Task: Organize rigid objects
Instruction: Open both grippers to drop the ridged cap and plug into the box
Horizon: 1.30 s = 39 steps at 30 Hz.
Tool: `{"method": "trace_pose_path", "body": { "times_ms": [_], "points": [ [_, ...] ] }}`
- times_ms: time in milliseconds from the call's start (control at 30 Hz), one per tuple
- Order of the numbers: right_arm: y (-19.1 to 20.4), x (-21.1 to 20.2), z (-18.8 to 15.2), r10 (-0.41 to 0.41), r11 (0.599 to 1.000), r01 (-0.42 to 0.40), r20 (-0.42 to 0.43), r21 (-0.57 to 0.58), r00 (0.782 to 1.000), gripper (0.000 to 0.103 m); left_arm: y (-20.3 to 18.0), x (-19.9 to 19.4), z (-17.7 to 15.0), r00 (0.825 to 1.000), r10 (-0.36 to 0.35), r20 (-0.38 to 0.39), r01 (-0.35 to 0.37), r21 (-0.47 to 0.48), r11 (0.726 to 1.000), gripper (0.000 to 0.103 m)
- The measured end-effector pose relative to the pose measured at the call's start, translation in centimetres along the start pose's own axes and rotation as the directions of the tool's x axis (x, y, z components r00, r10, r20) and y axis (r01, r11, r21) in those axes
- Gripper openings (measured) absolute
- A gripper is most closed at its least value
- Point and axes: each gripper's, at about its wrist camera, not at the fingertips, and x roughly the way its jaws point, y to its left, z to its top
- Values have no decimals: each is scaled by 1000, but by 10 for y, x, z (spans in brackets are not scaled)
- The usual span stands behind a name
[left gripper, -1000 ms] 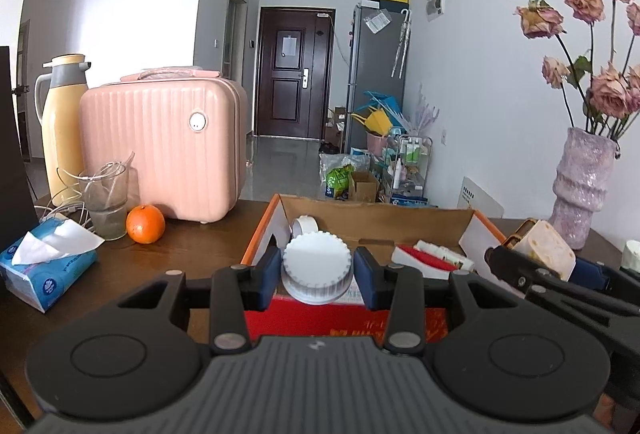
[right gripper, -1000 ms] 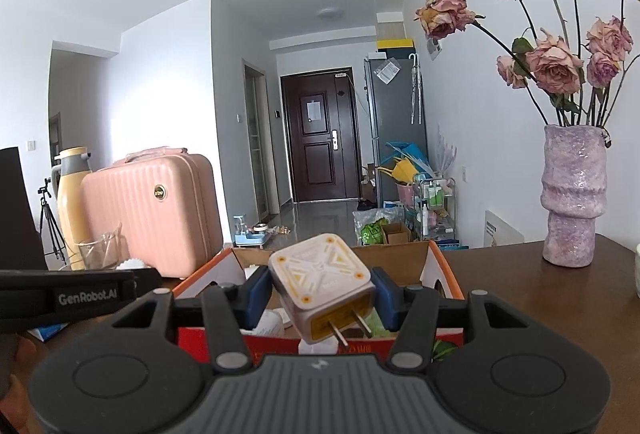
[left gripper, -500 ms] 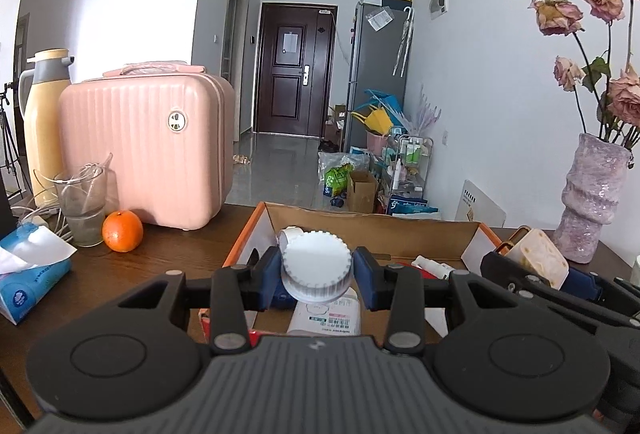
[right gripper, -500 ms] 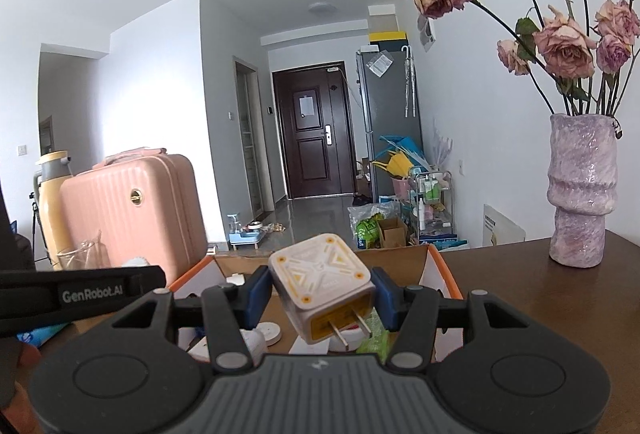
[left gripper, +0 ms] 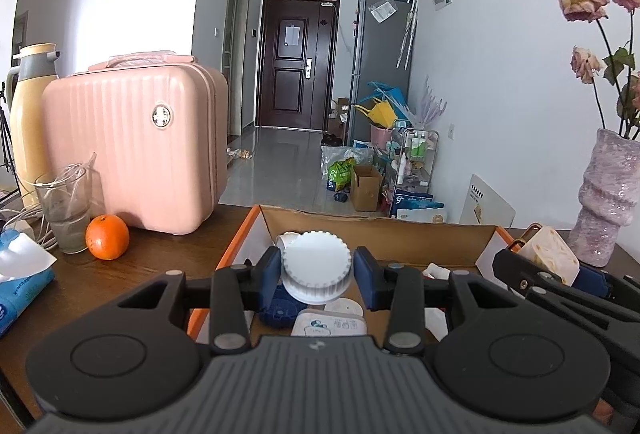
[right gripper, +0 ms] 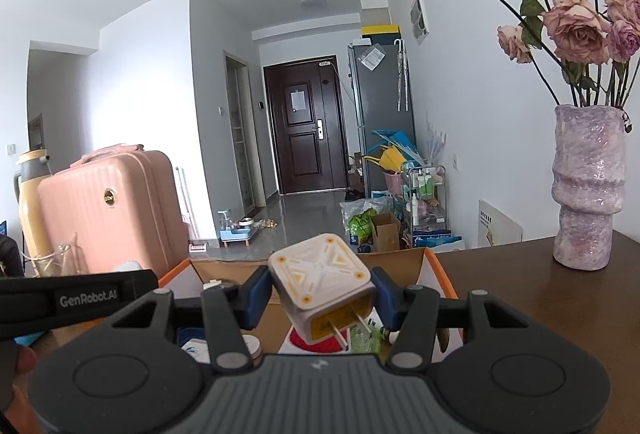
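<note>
My left gripper (left gripper: pixel 318 272) is shut on a white ribbed round cap (left gripper: pixel 318 268) and holds it above the open orange cardboard box (left gripper: pixel 384 230), near its left side. My right gripper (right gripper: pixel 320 292) is shut on a white and yellow plug adapter (right gripper: pixel 322 286) with two metal prongs, held above the same box (right gripper: pixel 430 266). The right gripper and adapter also show at the right edge of the left wrist view (left gripper: pixel 548 258). Several small items lie in the box, among them a white packet (left gripper: pixel 330 324) and a blue round thing (left gripper: pixel 280 308).
On the dark wooden table (left gripper: pixel 120 274) stand a pink suitcase (left gripper: pixel 136 149), a yellow thermos (left gripper: pixel 30 113), a glass (left gripper: pixel 72 213), an orange (left gripper: pixel 107 237) and a tissue pack (left gripper: pixel 20 282) to the left. A purple vase with roses (right gripper: pixel 586 185) stands at the right.
Both grippers have moved forward over the box while keeping hold of the cap and the adapter. The box interior has come under them.
</note>
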Motion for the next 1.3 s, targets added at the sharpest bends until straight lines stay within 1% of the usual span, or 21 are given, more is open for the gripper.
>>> {"method": "trace_pose_path", "body": {
  "times_ms": [867, 1000, 1067, 1100, 1133, 1167, 1200, 1233, 1267, 1300],
  "points": [
    [-10, 55, 4, -24, 999, 22, -54, -34, 998, 53, 4, 60, 6, 999, 32, -41, -31, 41, 999, 40],
    [-13, 63, 4, -26, 999, 23, -76, -40, 997, 53, 4, 65, 5, 998, 29, -51, -26, 55, 998, 41],
    [-14, 66, 4, -23, 999, 19, -98, -33, 995, 53, 4, 67, 5, 998, 34, -58, -30, 64, 998, 42],
    [-16, 65, 4, -25, 999, 22, -99, -30, 995, 53, 5, 68, 5, 997, 36, -63, -32, 67, 997, 45],
    [-16, 65, 4, -30, 999, 27, -100, -32, 995, 56, 7, 69, 5, 997, 35, -67, -30, 66, 997, 58],
    [-17, 65, 5, -39, 999, 35, -101, -35, 994, 69, 8, 69, 5, 997, 39, -69, -35, 63, 997, 76],
    [-18, 64, 6, -47, 998, 43, -99, -37, 994, 86, 9, 69, 5, 996, 55, -64, -51, 62, 997, 85],
    [-18, 63, 6, -52, 998, 48, -94, -40, 994, 92, 11, 68, 5, 996, 76, -54, -73, 62, 995, 99],
    [-18, 63, 6, -59, 998, 56, -92, -41, 994, 98, 12, 67, 5, 995, 91, -44, -89, 61, 994, 103],
    [-19, 63, 6, -66, 997, 63, -93, -39, 993, 102, 13, 67, 5, 994, 100, -39, -97, 60, 993, 103]
  ]
}}
